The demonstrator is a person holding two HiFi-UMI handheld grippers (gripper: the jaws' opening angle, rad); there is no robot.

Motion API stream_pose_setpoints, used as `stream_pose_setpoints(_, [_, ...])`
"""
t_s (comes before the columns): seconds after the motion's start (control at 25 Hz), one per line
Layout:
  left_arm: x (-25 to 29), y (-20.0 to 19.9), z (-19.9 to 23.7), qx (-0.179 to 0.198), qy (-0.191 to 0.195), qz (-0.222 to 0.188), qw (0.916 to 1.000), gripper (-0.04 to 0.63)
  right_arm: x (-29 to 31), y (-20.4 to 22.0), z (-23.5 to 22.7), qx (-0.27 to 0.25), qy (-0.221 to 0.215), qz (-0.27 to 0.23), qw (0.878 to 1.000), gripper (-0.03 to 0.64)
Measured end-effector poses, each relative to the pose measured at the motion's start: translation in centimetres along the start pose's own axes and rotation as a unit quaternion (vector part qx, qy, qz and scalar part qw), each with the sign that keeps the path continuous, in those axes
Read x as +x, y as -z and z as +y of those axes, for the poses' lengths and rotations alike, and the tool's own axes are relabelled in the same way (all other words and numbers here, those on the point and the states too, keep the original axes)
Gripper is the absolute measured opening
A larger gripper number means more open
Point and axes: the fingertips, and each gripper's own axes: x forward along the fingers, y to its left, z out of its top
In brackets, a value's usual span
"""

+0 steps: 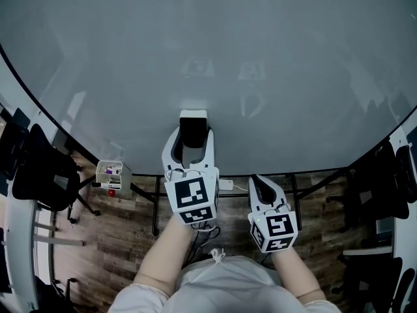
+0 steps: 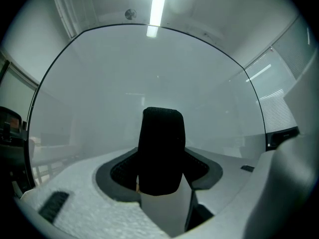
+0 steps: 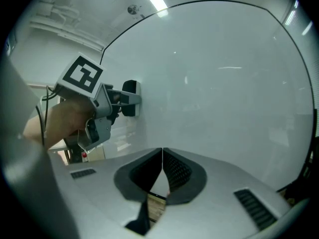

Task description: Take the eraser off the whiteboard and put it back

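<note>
The left gripper clamps the black eraser between its jaws, the eraser's far end against the whiteboard straight ahead, a hold seemingly meant for pulling it free. The right gripper (jaws together, empty) waits alongside, apparently spare.

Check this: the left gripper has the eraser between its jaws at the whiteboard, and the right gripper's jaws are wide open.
Wrong about the right gripper: the right gripper view shows its jaws shut, empty. The rest stands.
</note>
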Motion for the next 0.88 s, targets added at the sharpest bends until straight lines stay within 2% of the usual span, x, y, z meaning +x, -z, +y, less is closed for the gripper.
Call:
stream_pose_setpoints(0.16, [-0.1, -0.1, -0.1, 0.0, 0.001, 0.006, 1.0, 0.256, 0.0, 0.4, -0.1, 0.014, -0.003, 0.004, 1.0, 0.028])
stream_pose_setpoints(0.4, [-1.2, 0.0, -0.2, -0.001, 0.012, 0.001, 0.9999, 0.252, -0.2, 0.5, 0.5, 0.004, -0.001, 0.003, 1.0, 0.028])
stream_pose_setpoints(0.6, [-3.3, 0.6, -0.6, 0.02, 0.02, -0.002, 0.9996, 0.252, -0.7, 0.7, 0.8, 0.007, 0.002, 0.004, 1.0, 0.028])
stream_pose_setpoints(0.88, [-7.1, 5.2, -0.8, 0.016, 0.031, 0.037, 0.9987, 0.252, -1.3, 1.1, 1.9, 0.006, 0.004, 0.001, 1.0, 0.028])
